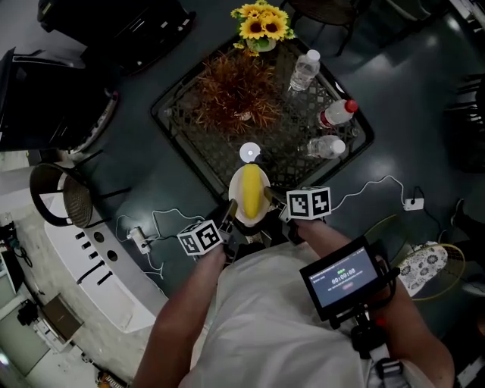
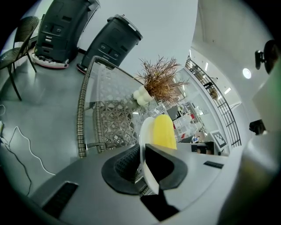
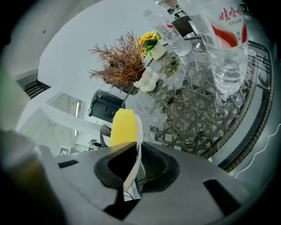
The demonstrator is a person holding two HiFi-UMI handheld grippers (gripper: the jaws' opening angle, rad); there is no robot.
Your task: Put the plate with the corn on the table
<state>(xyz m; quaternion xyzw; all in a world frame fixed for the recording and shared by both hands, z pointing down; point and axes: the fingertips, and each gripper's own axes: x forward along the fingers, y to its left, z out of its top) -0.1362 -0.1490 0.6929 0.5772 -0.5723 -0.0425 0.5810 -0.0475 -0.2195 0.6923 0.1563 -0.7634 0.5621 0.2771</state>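
Now | plate (image 1: 237, 195): 1 | corn (image 1: 251, 189): 1 | water bottles (image 1: 305, 70): 3 | table (image 1: 204, 148): 1

"What is at the near corner of the table (image 1: 195, 144)?"

"A white plate (image 1: 236, 194) with a yellow corn cob (image 1: 251, 191) lying along it. The left gripper (image 1: 230, 214) grips its left rim and the right gripper (image 1: 273, 199) its right rim. I can't tell whether it rests on the lattice top."

"And farther back?"

"A small white disc (image 1: 249, 153) lies just beyond the plate. A dried brown plant (image 1: 235, 91) is in the middle, with sunflowers (image 1: 262, 23) at the far corner. On the right, a clear bottle (image 1: 305, 70) stands upright. A red-capped bottle (image 1: 337, 113) and another bottle (image 1: 326, 147) lie on their sides."

"On the floor?"

"A power strip (image 1: 139, 239) with white cables, near left."
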